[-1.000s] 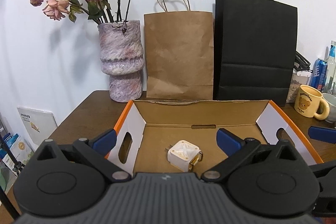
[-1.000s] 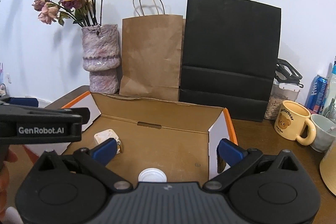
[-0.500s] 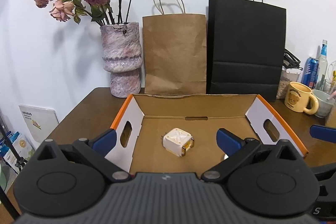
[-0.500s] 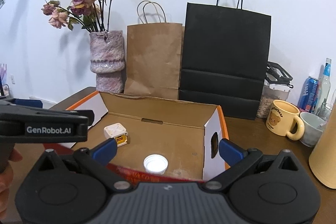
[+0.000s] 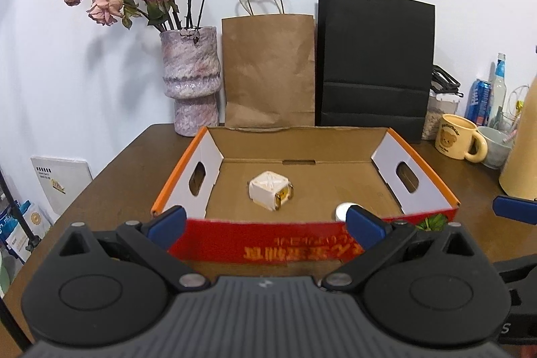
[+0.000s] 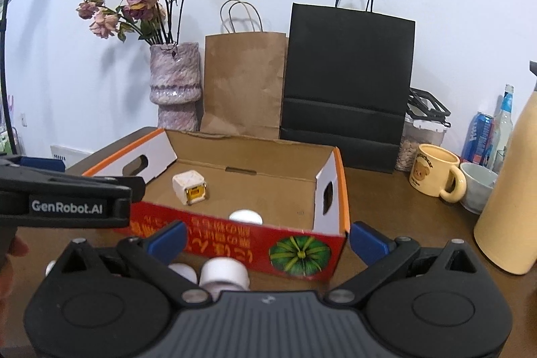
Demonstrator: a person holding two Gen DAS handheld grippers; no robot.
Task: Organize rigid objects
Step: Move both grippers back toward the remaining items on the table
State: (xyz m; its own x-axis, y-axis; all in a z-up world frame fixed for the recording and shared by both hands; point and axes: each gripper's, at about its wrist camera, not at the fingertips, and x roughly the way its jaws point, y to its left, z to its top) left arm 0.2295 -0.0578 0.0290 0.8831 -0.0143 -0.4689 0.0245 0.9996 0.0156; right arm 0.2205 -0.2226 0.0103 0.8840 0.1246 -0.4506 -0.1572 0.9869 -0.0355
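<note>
Brown wooden table against a white wall carries an open cardboard tray with a red front wall, the landmark for all below. Both grippers hang just in front of it, left gripper and right gripper each spread wide and empty. Inside the tray lie a white cube near centre and a white cap by the front wall; two more white caps sit on the table just outside that wall.

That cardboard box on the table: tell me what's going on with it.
A person holds two grippers, sorting small rigid things into the cardboard box. A white cube and a white cap lie inside. More white caps wait on the table in front of the box. The left gripper and right gripper are both open, holding nothing.
</note>
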